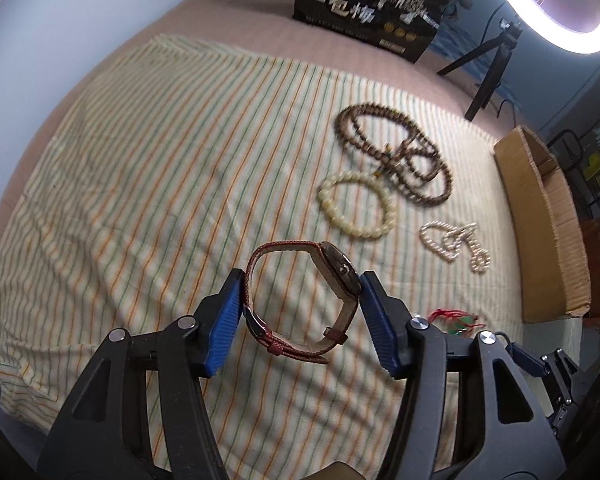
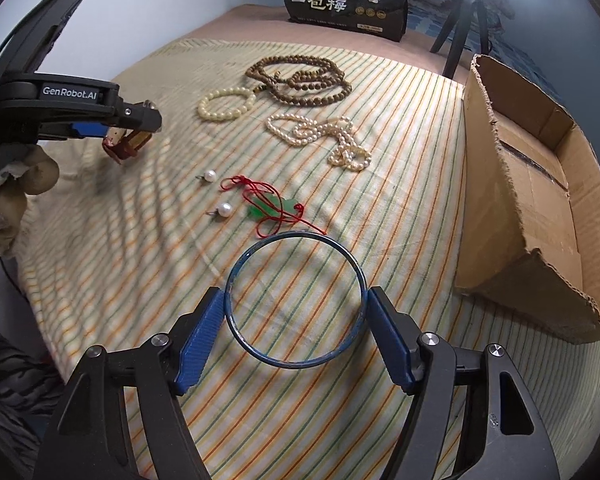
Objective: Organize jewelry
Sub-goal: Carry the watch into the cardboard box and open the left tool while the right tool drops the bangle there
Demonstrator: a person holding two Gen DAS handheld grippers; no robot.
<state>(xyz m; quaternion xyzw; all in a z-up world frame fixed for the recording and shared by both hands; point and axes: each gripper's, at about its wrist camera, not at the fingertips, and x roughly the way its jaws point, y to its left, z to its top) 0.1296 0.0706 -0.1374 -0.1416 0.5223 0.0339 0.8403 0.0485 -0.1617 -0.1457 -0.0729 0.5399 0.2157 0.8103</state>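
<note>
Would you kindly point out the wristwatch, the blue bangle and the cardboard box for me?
wristwatch (image 1: 340,276): left wrist view, on the case's side.
blue bangle (image 2: 296,235): right wrist view, on the far rim.
cardboard box (image 2: 496,216): right wrist view, on the near outer wall.

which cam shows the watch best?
Left wrist. The watch sits centred and close between the left gripper pads, with red strap, case and buckle all visible. In the right wrist view the watch is small at the left edge, mostly hidden by the left gripper; only part of strap and case shows.
</note>
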